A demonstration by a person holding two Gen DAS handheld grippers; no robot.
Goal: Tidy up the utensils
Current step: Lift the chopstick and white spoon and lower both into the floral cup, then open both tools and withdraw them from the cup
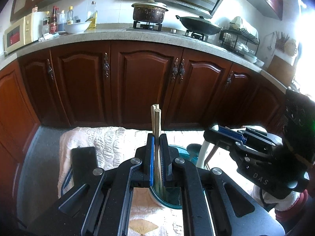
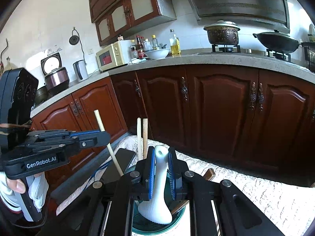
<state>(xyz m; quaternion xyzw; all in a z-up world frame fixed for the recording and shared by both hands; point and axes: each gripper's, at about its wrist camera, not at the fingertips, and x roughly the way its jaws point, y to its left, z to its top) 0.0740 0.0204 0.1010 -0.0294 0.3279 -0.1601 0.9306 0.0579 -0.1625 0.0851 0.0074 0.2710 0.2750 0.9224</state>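
Observation:
My left gripper (image 1: 156,137) is shut on a pair of wooden chopsticks (image 1: 156,122) that stand upright, their lower ends inside a teal cup (image 1: 171,200) below the jaws. My right gripper (image 2: 160,153) is shut on the handle of a white ceramic spoon (image 2: 160,186), its bowl down in the same teal cup (image 2: 177,220). In the right wrist view the left gripper (image 2: 102,135) shows at left holding a chopstick (image 2: 108,143); two more chopsticks (image 2: 142,135) stand in the cup. In the left wrist view the right gripper (image 1: 214,133) holds the white spoon handle (image 1: 202,151).
The cup stands on a table with a pale embroidered cloth (image 1: 110,143). A black flat device (image 1: 83,161) lies on the cloth at left. A brown wooden handle (image 2: 209,173) lies right of the cup. Dark wood kitchen cabinets (image 1: 145,82) and a stone counter are behind.

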